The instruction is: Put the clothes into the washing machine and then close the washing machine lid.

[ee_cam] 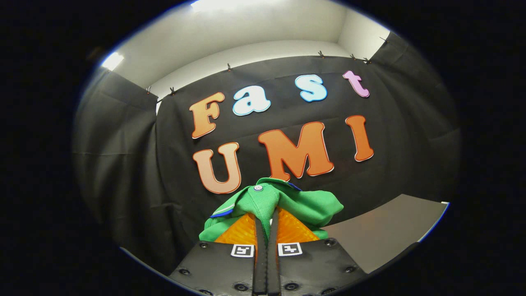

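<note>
Currently the gripper (pixel 266 230) pinches the green garment (pixel 271 201), lifted before the booth wall. Keep the fingers clamped; the washing machine presumably lies below, so lower slowly.

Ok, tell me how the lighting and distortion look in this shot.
Gripper view: bright ceiling lights blow out near the top, fisheye bending curves the wall's upper edge, and the green garment pinched in the closed gripper is sharp and evenly lit, without glare; the grey surface beyond looks dimmer.
</note>
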Available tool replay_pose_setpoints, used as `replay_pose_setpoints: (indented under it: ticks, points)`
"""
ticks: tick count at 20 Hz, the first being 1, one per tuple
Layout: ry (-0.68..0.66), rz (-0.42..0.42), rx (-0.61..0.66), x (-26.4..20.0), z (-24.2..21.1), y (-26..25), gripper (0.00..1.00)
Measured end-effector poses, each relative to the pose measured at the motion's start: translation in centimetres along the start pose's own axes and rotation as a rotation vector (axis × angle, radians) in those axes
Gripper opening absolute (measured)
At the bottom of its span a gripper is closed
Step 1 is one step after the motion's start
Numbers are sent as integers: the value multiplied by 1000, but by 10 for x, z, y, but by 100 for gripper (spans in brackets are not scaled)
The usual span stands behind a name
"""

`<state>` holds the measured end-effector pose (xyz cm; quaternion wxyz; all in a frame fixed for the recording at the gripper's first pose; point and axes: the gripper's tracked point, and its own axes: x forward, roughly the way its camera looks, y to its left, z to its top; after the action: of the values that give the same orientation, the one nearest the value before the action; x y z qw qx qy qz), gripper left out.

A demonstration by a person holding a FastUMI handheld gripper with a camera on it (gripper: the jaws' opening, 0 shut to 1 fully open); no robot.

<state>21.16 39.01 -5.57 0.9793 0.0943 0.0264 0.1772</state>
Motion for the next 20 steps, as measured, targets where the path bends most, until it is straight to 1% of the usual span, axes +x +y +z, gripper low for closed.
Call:
replay_pose_setpoints:
  ticks: [5, 9, 12, 16, 20]
  points:
    - [80, 59, 3, 20, -52, 44, 8]
    - [153, 89, -40, 32, -103, 72, 8]
    - [222, 109, -38, 37, -144, 86, 8]
    - [311, 102, -46, 46, -199, 91, 8]
    - [403, 60, -5, 51, -255, 84, 8]
